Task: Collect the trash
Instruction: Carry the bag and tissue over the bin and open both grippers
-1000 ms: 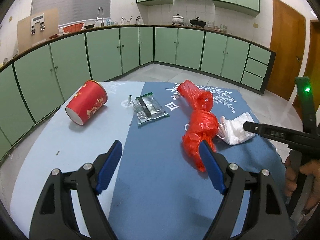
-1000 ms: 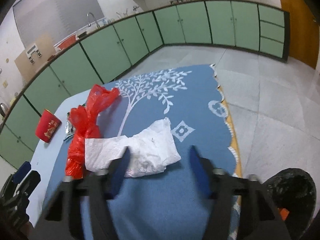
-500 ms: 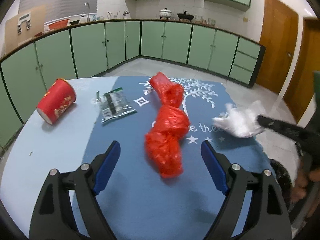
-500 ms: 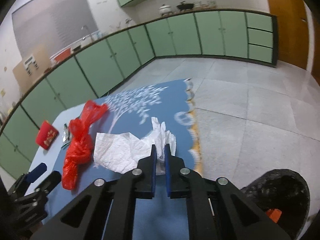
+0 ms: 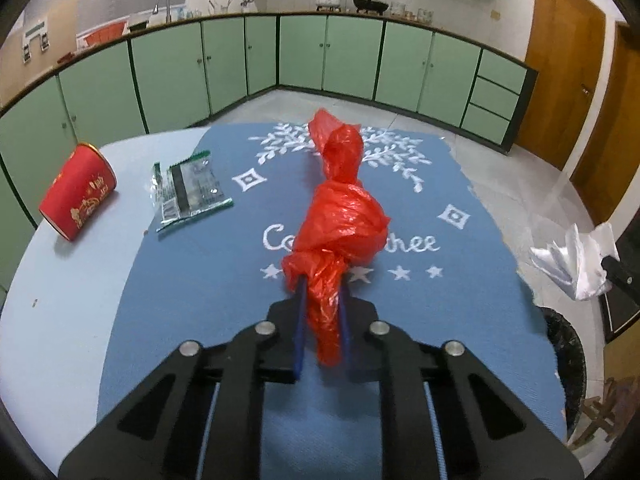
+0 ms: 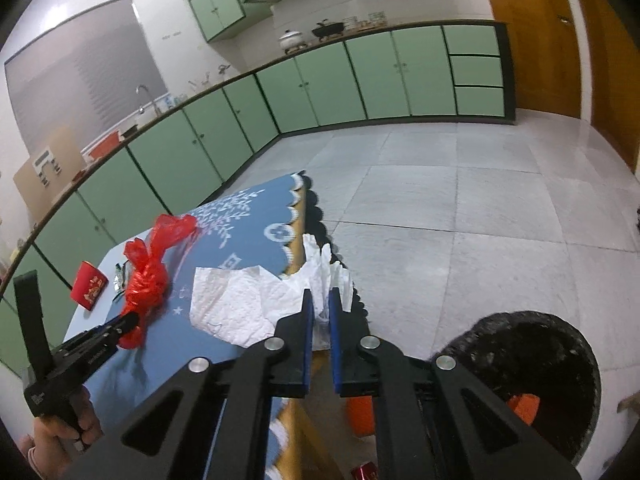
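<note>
My left gripper (image 5: 322, 308) is shut on the near end of a knotted red plastic bag (image 5: 340, 216) that lies along the blue mat (image 5: 208, 280); the bag also shows in the right wrist view (image 6: 150, 276). My right gripper (image 6: 319, 304) is shut on a crumpled white paper towel (image 6: 248, 304) and holds it in the air past the table's right edge; the towel shows in the left wrist view (image 5: 576, 264). A red paper cup (image 5: 78, 196) lies on its side at the table's left. A clear snack wrapper (image 5: 188, 196) lies beside it.
A black trash bin (image 6: 532, 376) stands on the tiled floor below the table's right edge, also seen in the left wrist view (image 5: 568, 364). Green cabinets (image 5: 360, 60) line the far walls. A wooden door (image 5: 560, 60) is at the right.
My left gripper moved forward and closed on the red bag's near end. My right gripper, shut on the paper towel, carried it off the mat and out past the table edge.
</note>
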A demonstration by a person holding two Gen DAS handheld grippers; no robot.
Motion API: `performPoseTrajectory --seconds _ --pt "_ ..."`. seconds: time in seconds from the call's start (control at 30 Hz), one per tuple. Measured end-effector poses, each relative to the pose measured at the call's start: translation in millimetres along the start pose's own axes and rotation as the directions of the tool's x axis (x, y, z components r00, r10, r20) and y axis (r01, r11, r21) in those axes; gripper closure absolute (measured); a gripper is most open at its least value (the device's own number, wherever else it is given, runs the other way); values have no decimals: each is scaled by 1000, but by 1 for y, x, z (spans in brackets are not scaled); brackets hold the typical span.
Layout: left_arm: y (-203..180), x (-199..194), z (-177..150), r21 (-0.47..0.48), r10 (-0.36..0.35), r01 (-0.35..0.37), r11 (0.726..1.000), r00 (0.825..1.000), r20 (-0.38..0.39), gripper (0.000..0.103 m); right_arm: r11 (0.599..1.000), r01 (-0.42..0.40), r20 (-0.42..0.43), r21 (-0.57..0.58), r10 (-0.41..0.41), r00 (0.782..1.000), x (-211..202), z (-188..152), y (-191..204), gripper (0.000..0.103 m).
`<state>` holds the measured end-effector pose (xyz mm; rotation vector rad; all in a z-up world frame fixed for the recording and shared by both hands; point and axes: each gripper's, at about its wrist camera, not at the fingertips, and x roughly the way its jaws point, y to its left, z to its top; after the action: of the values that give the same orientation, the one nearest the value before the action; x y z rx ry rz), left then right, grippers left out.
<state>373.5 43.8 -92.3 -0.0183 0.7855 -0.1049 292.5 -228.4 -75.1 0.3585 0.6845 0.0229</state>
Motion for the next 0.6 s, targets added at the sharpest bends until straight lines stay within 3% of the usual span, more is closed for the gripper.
performPoseTrajectory --seconds 0.27,0.6 --pt "-28 -39 -4 21 -48 47 999 996 72 95 994 93 37 56 -95 995 -40 -18 -49 95" --pt "-129 -67 -22 130 -254 244 961 965 66 95 957 271 2 109 -272 962 -69 -47 -129 95"
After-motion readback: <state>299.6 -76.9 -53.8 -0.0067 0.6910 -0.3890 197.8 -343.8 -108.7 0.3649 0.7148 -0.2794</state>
